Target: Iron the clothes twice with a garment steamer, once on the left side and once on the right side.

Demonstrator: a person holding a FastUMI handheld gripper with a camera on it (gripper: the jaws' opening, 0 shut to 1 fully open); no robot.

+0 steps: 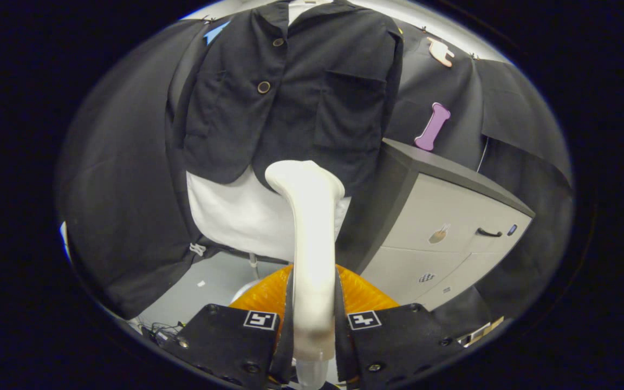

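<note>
The claw [312, 325] is clamped on the white plastic garment steamer [309, 227], whose head sits at the hem of the black buttoned jacket [290, 97] over a white shirt [231, 216]. The grey drawer cabinet [442, 227] stands just beside the jacket's right edge.

A white garment steamer [312, 238] is standing upright between the fingers of the tool [313, 325], which are pressing on its handle from both sides. Its head is resting just below the hem of a black jacket [290, 97] hanging beyond it over a white shirt [236, 216].
</note>
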